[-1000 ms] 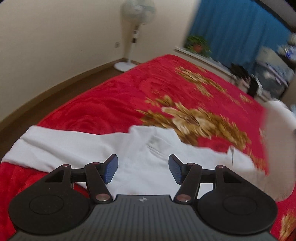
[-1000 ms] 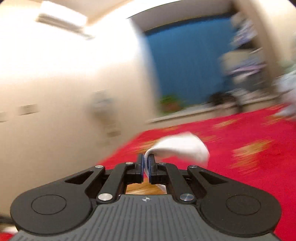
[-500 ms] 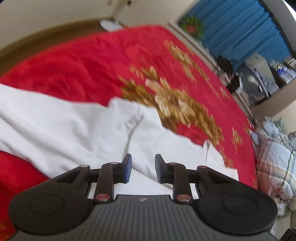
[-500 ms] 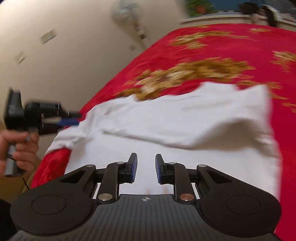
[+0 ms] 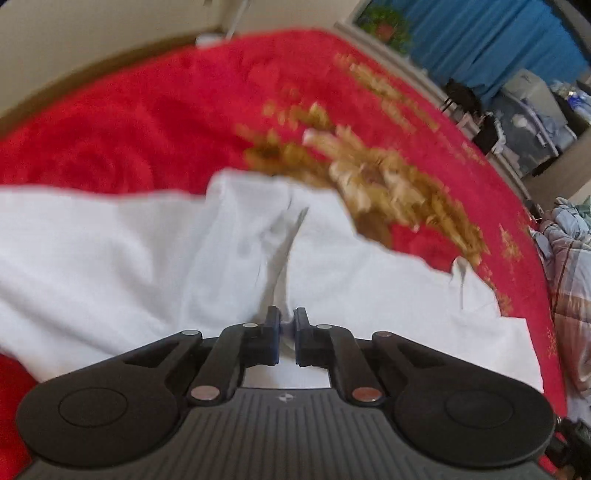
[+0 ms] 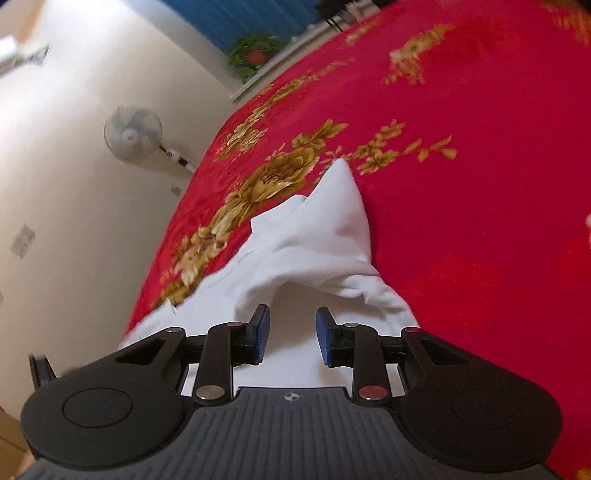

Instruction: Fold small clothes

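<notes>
A small white garment lies spread on the red bedspread with gold flowers. My left gripper is low over its near edge, and its jaws are nearly closed with a fold of the white cloth between them. In the right wrist view the same white garment lies with one part folded over itself. My right gripper is open just above the garment's near part and holds nothing.
A standing fan is by the cream wall beyond the bed. A potted plant sits on the sill under blue curtains. A plaid quilt lies at the bed's right side. Dark clutter stands near the window.
My left gripper has dropped onto the garment and closed from wide open to pinching the cloth. My right gripper let go of the white cloth, opened wider and now hovers over the folded part.
</notes>
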The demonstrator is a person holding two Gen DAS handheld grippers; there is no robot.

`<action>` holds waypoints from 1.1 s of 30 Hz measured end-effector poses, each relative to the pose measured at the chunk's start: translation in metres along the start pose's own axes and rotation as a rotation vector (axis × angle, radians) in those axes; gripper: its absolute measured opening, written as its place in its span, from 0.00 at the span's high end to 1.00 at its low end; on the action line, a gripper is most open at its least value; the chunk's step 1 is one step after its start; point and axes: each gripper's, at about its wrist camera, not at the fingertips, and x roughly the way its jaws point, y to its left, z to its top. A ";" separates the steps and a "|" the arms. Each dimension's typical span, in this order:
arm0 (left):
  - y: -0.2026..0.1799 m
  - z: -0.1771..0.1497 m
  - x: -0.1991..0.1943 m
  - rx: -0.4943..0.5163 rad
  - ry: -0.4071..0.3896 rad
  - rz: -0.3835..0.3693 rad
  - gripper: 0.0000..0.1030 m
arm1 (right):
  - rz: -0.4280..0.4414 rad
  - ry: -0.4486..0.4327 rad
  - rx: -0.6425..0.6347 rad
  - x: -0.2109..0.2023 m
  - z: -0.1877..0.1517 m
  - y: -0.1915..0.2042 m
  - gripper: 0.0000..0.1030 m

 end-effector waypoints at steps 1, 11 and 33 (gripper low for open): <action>-0.001 0.002 -0.015 -0.007 -0.039 -0.008 0.93 | 0.001 -0.009 0.020 0.004 0.002 -0.002 0.70; 0.019 -0.003 -0.071 0.035 -0.047 0.146 0.91 | -0.117 -0.012 0.173 0.028 0.011 -0.024 0.87; 0.022 -0.011 -0.025 0.060 0.102 0.056 0.74 | -0.203 0.063 -0.142 0.054 0.014 0.018 0.54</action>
